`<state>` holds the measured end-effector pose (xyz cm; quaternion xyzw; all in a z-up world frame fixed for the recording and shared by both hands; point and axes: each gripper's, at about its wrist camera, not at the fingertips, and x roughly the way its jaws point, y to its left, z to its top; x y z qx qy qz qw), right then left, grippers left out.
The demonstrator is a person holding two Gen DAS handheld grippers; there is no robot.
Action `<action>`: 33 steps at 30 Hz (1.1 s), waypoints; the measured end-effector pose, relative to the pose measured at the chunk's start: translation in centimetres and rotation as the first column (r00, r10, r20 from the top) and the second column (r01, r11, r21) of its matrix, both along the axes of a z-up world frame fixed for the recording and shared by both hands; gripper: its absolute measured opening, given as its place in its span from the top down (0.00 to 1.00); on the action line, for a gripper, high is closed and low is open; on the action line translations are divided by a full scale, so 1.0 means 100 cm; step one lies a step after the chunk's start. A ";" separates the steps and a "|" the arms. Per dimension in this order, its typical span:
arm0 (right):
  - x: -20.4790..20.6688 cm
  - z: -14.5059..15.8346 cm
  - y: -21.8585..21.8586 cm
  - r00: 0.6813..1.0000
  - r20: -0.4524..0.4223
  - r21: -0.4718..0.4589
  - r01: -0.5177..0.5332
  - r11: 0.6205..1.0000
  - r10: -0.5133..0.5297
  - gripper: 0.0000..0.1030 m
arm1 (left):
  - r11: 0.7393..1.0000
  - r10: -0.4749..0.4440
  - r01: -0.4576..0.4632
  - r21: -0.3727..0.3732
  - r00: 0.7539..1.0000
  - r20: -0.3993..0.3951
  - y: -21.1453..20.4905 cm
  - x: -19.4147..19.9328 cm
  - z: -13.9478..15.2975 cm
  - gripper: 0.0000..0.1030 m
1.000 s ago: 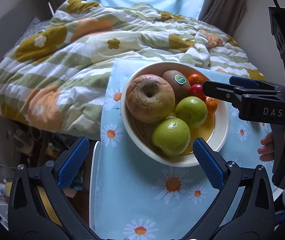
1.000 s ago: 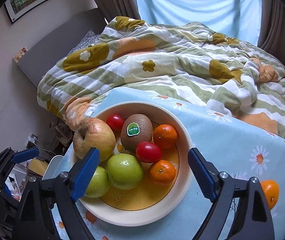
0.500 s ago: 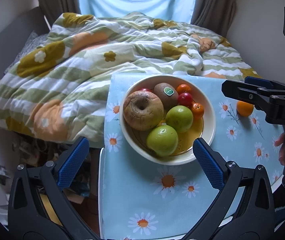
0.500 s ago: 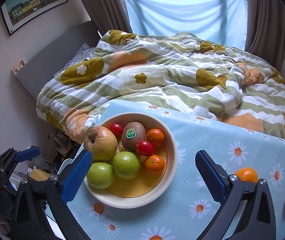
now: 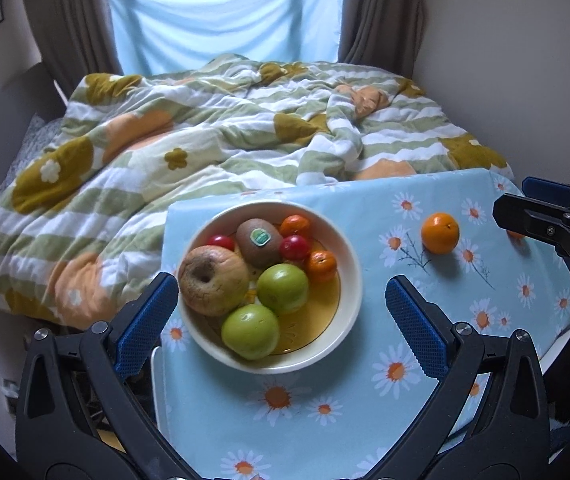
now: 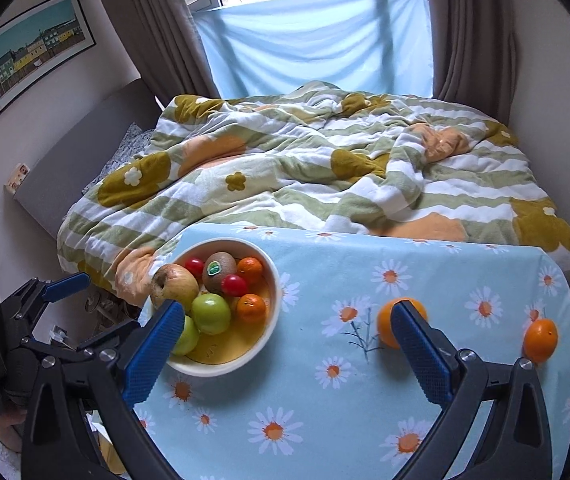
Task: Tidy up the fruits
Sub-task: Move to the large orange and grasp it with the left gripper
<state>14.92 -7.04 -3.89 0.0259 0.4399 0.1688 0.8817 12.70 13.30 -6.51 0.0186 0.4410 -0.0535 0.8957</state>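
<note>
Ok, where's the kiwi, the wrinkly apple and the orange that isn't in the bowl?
kiwi [image 5: 259, 242]: left wrist view, on its brown skin beside the sticker.
wrinkly apple [image 5: 213, 280]: left wrist view, near its stem dimple.
orange [image 5: 440, 233]: left wrist view, middle of its peel, on the tablecloth.

A home bedroom. Beyond the gripper fingers lies a bed under a rumpled green-and-white striped quilt with mustard flowers [image 6: 325, 168]. Farther off, brown curtains [image 6: 469, 32] flank a window covered by pale blue cloth [image 6: 313, 44]. Up to the left hangs a framed picture of coloured houses [image 6: 33, 48].
</note>
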 end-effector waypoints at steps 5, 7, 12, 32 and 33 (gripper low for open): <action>-0.002 -0.002 -0.056 0.999 0.007 -0.039 0.034 0.999 -0.033 0.00 | 1.000 0.006 -0.006 -0.010 1.000 -0.004 -0.050 0.007 0.000 0.00; -0.004 -0.003 -0.082 0.999 0.011 -0.039 0.049 0.998 -0.049 0.00 | 1.000 0.017 -0.017 -0.025 1.000 -0.007 -0.071 0.011 -0.002 0.00; -0.003 -0.011 -0.139 0.997 0.014 -0.097 0.078 0.992 -0.077 0.00 | 0.999 0.038 -0.039 -0.037 0.999 -0.027 -0.121 0.024 -0.014 0.00; 0.022 -0.088 -0.254 0.997 -0.052 -0.161 0.043 0.986 -0.052 0.00 | 0.998 0.061 -0.062 -0.005 0.996 -0.063 -0.226 0.073 -0.102 0.00; 0.024 -0.093 -0.254 0.997 -0.063 -0.162 0.028 0.986 -0.039 0.00 | 0.998 0.061 -0.061 0.001 0.996 -0.070 -0.228 0.076 -0.108 0.00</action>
